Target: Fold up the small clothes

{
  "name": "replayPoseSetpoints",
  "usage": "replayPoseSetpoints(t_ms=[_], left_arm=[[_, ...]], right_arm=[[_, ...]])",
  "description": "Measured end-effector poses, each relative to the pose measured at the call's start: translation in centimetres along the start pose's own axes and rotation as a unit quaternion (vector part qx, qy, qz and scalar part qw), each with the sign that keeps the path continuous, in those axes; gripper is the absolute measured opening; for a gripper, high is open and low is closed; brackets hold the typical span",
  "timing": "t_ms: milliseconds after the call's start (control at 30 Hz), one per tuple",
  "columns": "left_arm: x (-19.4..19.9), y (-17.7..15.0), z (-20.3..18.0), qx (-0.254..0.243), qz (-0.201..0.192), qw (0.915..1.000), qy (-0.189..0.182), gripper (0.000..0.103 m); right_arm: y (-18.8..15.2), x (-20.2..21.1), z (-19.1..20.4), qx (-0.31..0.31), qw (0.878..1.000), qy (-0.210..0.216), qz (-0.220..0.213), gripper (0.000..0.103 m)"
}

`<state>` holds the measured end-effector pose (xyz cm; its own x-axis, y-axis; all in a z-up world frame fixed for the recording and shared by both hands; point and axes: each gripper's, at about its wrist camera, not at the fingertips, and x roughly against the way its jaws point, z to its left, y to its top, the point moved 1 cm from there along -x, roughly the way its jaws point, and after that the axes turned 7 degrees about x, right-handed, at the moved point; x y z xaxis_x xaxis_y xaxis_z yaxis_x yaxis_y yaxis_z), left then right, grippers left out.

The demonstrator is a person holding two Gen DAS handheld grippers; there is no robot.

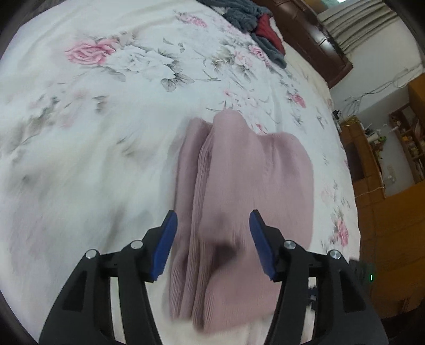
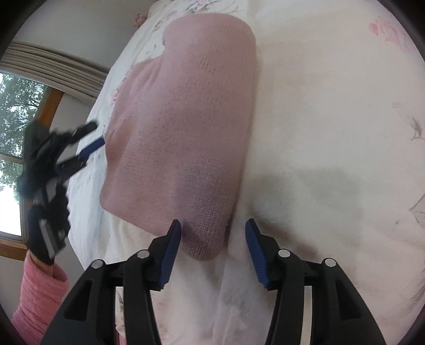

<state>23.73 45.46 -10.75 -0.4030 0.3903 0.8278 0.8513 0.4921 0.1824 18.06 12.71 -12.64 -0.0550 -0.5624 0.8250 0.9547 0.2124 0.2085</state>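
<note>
The pink knit garment [image 1: 239, 191] lies on the bed [image 1: 93, 159], already doubled into a long strip. It sits directly ahead of the left hand-held gripper [image 1: 213, 238], whose jaws are spread wide and empty, and its long axis runs straight away from them toward the grey and red clothes [image 1: 255, 24] at the bed's far end. The right hand-held gripper [image 2: 212, 246], also spread and empty, hovers at the garment's near corner, so I'd judge either could take the near end.
</note>
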Motion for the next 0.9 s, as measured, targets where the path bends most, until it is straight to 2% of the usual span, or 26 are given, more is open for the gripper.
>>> replayPoseSetpoints(t_ms=[67, 100, 133, 200, 333, 467, 500, 567, 667, 733, 767, 833, 900], left_arm=[[-1.4, 0.4, -0.2, 0.005, 0.009, 0.9999, 0.010, 0.043], [-2.0, 0.4, -0.2, 0.006, 0.018, 0.9998, 0.010, 0.020], [-2.3, 0.3, -0.2, 0.006, 0.023, 0.9996, 0.012, 0.013], [-1.6, 0.1, -0.7, -0.005, 0.009, 0.9999, 0.010, 0.009], [1.1, 0.0, -0.4, -0.015, -0.031, 0.9994, 0.005, 0.008], [-0.4, 0.1, 1.8, -0.002, -0.004, 0.9995, 0.032, 0.008], [-1.2, 0.0, 2.3, 0.004, 0.007, 0.9995, 0.029, 0.008], [-1.7, 0.0, 2.5, 0.011, 0.007, 0.9997, 0.022, 0.010], [-1.0, 0.0, 2.6, 0.021, 0.013, 0.9997, -0.001, 0.022], [-0.4, -0.1, 2.8, 0.019, 0.015, 0.9997, -0.010, 0.044], [0.0, -0.1, 2.7, 0.014, 0.013, 0.9997, -0.015, 0.048], [0.2, 0.1, 2.9, 0.009, 0.016, 0.9994, -0.028, 0.070], [-0.2, 0.3, 3.4, 0.014, 0.028, 0.9989, -0.036, 0.073]], right_arm=[[-0.2, -0.1, -0.3, 0.000, 1.000, 0.001, 0.001, 0.051], [-0.1, -0.3, -0.4, -0.002, 1.000, 0.003, 0.001, 0.051], [-0.2, -0.2, -0.7, -0.003, 1.000, 0.005, 0.001, 0.051], [-0.4, 0.0, -1.1, -0.002, 1.000, 0.007, 0.001, 0.051], [-0.3, 0.0, -1.0, 0.004, 1.000, 0.006, 0.000, 0.052], [-0.4, 0.0, -1.1, 0.005, 1.000, 0.009, 0.000, 0.053], [-0.4, -0.1, -1.0, 0.006, 1.000, 0.007, 0.001, 0.053], [-0.3, -0.1, -1.2, 0.009, 1.000, 0.004, 0.003, 0.053], [0.0, 0.0, -1.0, 0.015, 1.000, 0.002, 0.006, 0.053], [0.2, 0.5, -0.9, 0.021, 1.000, -0.001, 0.001, 0.053], [0.5, 0.8, -1.0, 0.021, 1.000, 0.001, -0.005, 0.055], [1.1, 1.7, -1.2, 0.015, 1.000, 0.012, -0.023, 0.058], [1.9, 2.4, -1.5, 0.005, 0.999, 0.027, -0.039, 0.062]])
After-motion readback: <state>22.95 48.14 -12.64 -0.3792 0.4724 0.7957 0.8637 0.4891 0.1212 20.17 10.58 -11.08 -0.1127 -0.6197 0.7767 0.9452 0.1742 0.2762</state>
